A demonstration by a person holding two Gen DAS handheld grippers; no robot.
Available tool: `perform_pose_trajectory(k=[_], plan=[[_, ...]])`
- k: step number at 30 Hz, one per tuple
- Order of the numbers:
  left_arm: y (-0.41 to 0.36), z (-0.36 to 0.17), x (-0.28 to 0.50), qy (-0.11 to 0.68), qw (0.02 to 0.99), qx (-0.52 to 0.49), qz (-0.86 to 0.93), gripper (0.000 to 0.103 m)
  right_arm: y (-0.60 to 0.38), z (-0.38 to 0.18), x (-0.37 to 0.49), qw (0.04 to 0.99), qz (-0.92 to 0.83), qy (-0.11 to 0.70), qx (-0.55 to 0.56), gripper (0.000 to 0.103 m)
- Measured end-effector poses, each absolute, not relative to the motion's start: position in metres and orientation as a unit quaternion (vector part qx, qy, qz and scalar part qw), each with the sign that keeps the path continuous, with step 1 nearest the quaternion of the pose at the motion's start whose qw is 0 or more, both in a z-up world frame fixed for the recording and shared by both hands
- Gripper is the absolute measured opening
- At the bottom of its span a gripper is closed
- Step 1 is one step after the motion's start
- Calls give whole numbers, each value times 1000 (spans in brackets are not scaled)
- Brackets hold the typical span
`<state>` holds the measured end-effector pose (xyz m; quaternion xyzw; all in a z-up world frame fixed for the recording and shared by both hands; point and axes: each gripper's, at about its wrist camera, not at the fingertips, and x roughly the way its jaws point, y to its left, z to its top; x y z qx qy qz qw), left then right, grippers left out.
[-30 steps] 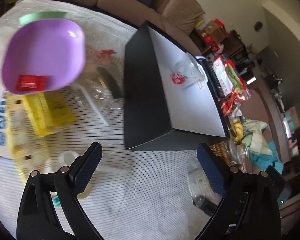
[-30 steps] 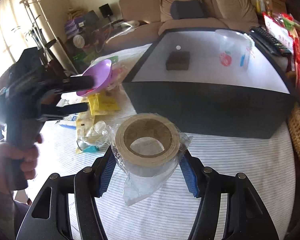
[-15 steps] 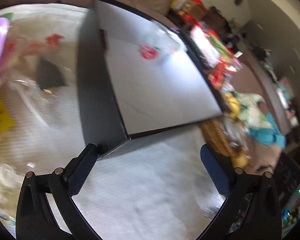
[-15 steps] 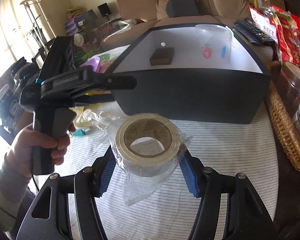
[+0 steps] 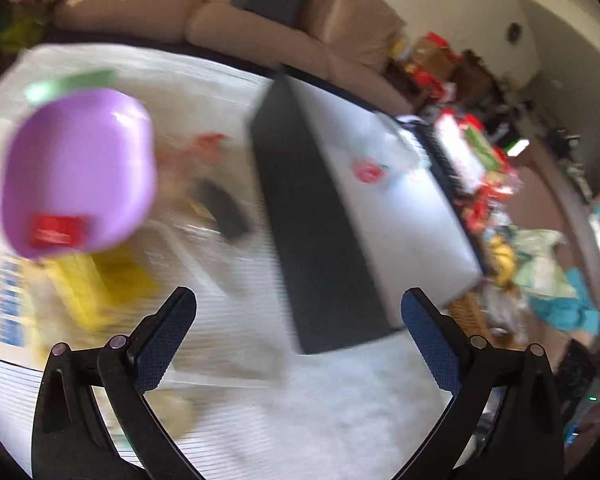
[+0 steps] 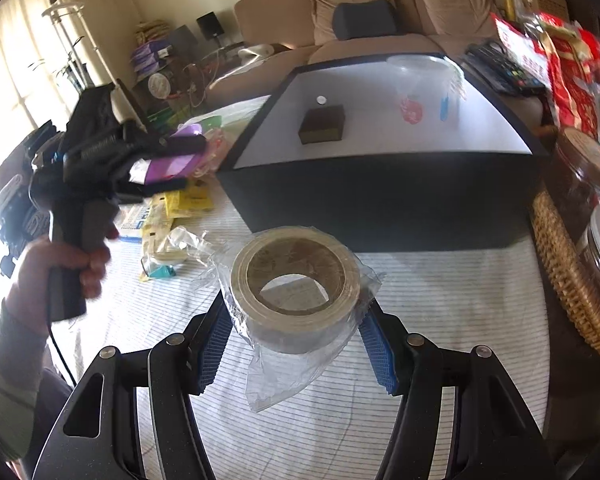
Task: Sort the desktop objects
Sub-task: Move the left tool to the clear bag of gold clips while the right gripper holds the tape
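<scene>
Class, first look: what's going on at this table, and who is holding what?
A person is sorting clutter on a striped tablecloth with two handheld grippers. The right gripper is clamped on a plastic-wrapped roll of tape, in front of a black box that already holds a brown block and a clear cup. The left gripper is wide open and empty, near a purple bowl.

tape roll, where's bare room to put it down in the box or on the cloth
Free: the box floor right of the sponge and in front of the plastic cup; the striped cloth between box and wicker basket. Crowded: the packets at left.
</scene>
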<state>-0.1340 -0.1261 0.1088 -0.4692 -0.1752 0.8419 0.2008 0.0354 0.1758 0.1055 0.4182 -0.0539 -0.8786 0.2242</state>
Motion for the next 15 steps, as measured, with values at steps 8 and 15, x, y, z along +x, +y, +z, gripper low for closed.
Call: perform_pose_trajectory(k=[8,15], plan=[[-129,59,-185,-223,93,-525,816,96,152,119,34,255,-876,-63,405,63],[-115,21,-214,-243,28,-551,798,63,153,122,33,262,-874,-69,403,63]])
